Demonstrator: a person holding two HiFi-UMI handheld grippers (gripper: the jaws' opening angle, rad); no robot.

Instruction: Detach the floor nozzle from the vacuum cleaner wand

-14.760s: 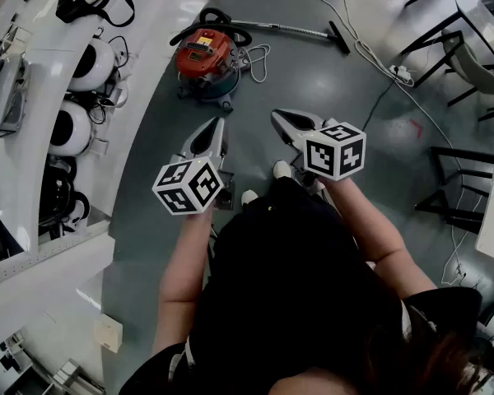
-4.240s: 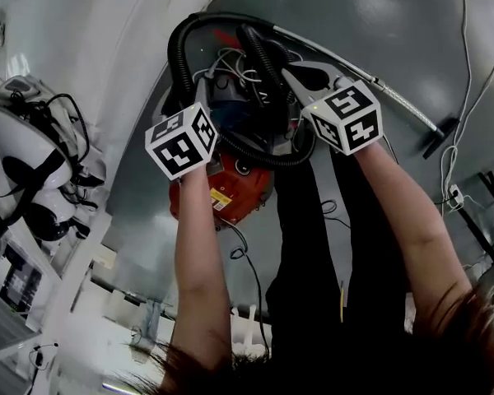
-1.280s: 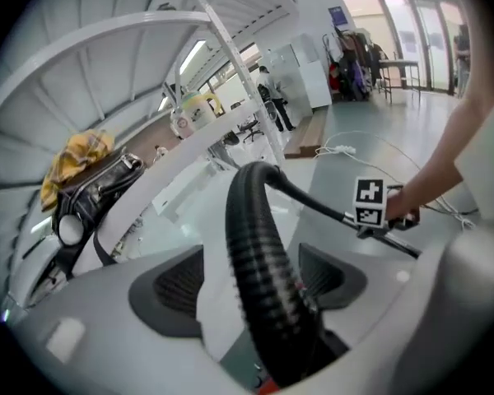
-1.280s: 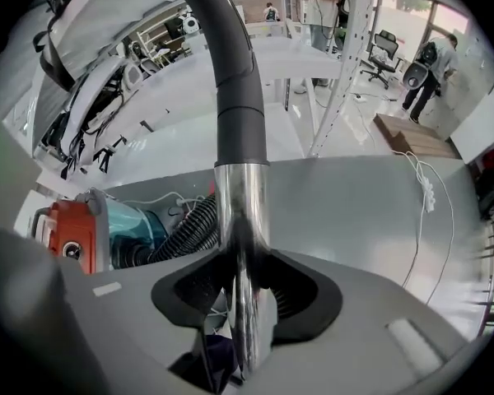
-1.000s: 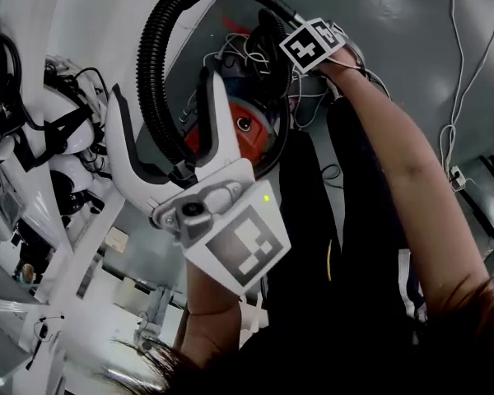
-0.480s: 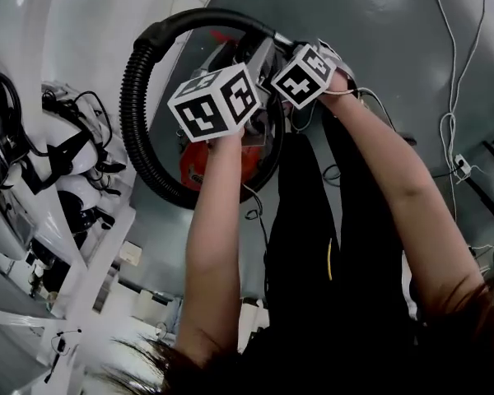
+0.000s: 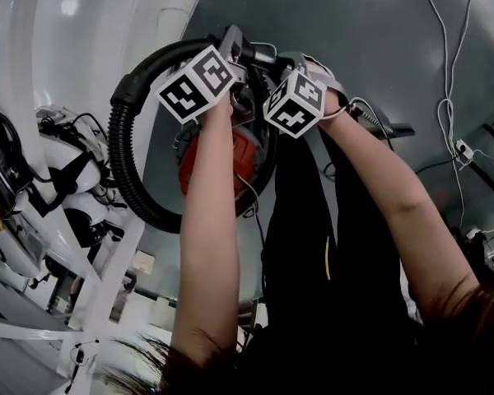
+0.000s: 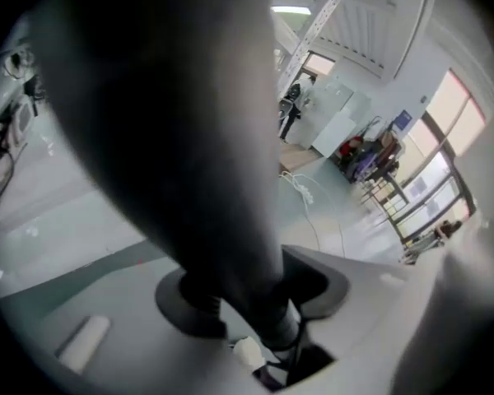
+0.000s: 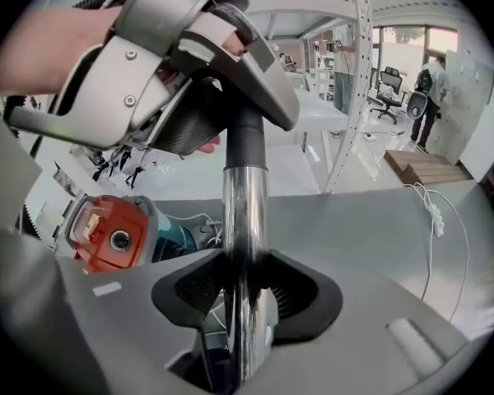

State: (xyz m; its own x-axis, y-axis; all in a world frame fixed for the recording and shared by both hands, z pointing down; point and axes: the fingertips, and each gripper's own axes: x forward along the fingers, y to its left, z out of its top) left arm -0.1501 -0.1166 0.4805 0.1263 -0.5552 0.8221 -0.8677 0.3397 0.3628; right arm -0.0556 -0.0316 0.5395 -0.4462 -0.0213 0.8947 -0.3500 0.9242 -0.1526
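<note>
My right gripper [image 7: 300,64] [image 9: 247,290] is shut on the chrome wand [image 9: 245,220], which runs up between its pads into a black handle cuff [image 9: 245,142]. My left gripper [image 7: 235,48] [image 8: 251,295] sits just beside it, its jaws closing on that black handle [image 8: 222,245], which fills the gap between the pads. In the right gripper view, the left gripper's grey fingers [image 9: 255,72] straddle the handle's bend. The black ribbed hose [image 7: 125,167] loops down to the left. A dark bar on the floor past my right wrist looks like the floor nozzle [image 7: 393,127].
The red canister vacuum [image 7: 230,159] [image 9: 111,233] stands on the grey floor below my hands. White cables [image 7: 445,97] and a power strip [image 7: 461,148] lie at right. White benches with headsets and gear [image 7: 66,188] line the left. A person [image 9: 428,89] stands far off.
My left gripper dropped from close to the head camera, rolled over and came onto the handle beside the right gripper, its jaws narrowing. The right gripper lifted the wand slightly.
</note>
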